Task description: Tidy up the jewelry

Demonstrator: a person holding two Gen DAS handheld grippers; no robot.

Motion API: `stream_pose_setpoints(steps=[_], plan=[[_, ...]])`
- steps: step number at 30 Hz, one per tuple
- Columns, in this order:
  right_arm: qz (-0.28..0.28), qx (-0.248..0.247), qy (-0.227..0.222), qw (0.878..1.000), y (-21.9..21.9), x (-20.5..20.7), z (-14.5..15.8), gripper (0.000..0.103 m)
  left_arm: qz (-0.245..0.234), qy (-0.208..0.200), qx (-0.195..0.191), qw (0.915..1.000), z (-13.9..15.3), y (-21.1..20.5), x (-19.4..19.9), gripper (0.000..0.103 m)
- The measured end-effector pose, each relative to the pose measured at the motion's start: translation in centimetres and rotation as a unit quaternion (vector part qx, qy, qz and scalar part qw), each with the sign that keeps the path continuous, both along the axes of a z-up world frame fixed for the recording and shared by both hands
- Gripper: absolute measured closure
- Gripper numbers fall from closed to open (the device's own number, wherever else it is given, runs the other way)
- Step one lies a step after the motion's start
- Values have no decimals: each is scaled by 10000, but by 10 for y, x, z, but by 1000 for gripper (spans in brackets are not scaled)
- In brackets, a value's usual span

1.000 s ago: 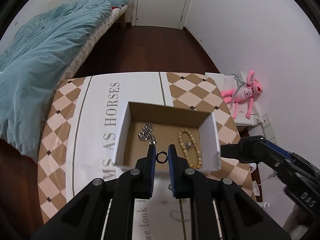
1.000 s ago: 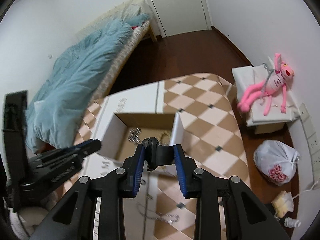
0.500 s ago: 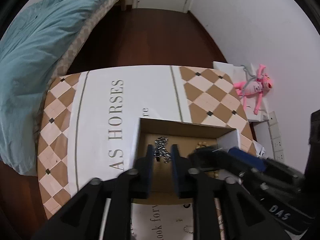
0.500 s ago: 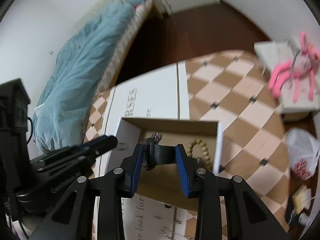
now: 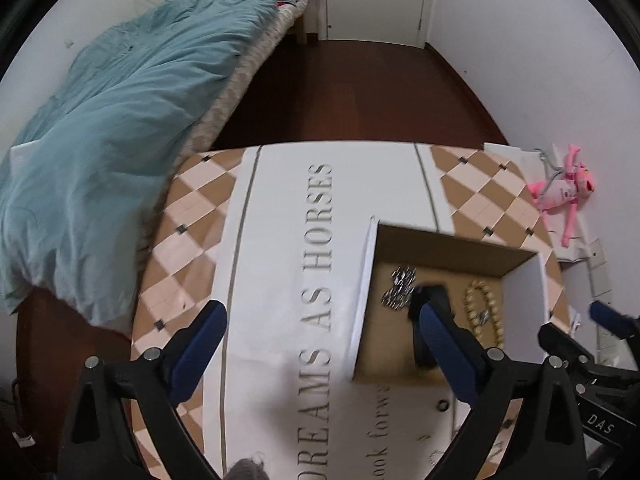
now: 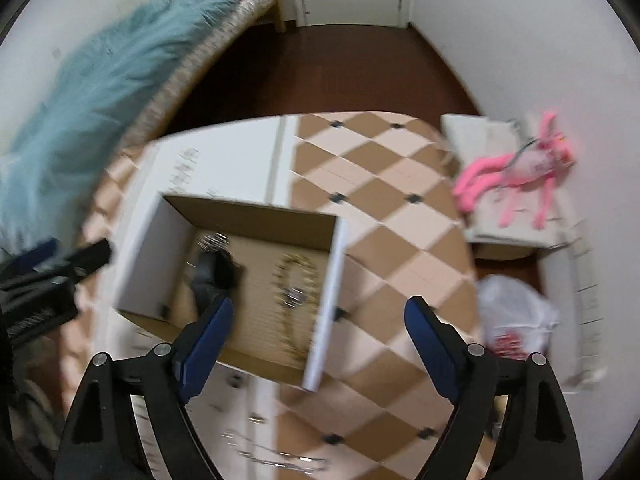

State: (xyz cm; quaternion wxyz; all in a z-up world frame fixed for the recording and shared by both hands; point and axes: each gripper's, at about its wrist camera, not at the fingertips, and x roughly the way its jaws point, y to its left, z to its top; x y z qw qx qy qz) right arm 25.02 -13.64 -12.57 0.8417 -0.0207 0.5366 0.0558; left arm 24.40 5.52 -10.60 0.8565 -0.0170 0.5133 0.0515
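An open cardboard box [image 5: 362,300] [image 6: 324,304] stands on the patterned tablecloth. In it lie a silver chain [image 5: 400,286] [image 6: 214,240], a beige bead bracelet [image 5: 494,328] [image 6: 298,268] and a black item [image 5: 434,298] [image 6: 218,270]. My left gripper [image 5: 320,332] hangs over the box's left wall, jaws opening wide, nothing between them. My right gripper [image 6: 318,328] hovers over the box's near right part, jaws also opening wide and gripping nothing. The small ring is not clearly visible.
Loose small jewelry [image 5: 442,405] and a thin chain [image 6: 280,456] lie on the cloth in front of the box. A bed with a teal duvet [image 5: 120,140] is to the left. A pink plush toy [image 6: 520,168] and a white bag [image 6: 516,320] are on the right.
Both grippers went from shut to wide open. The left one let go of the small ring, the right one of the black item, which now lies in the box.
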Motion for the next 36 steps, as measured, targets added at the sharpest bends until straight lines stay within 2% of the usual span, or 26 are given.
stream_pose_setpoints(steps=[2,4,10,21,25,30,36], plan=[[-43,-193,1,9998,0,-6,-4,4,26,-10,47,10000,-4,0,-7,3],[-85,-383,-70,9992,-2,-12,-4,4,45,-26,89,9999,-6,-2,-16,3],[-158,-523,-273,9981,-6,-28,10,4,97,-197,57,9997,5,-7,-34,3],[-271,-327,-822,9957,-9,-69,64,4,35,-747,-88,9972,61,-10,-74,3],[-287,-189,-904,9953,-14,-88,77,4,16,-817,-94,9966,69,-12,-89,3],[-310,-66,-643,9974,-23,-112,55,4,51,-590,23,9982,46,-17,-108,3],[-500,55,86,9987,-39,-136,-19,4,127,72,156,9998,-19,-22,-127,3]])
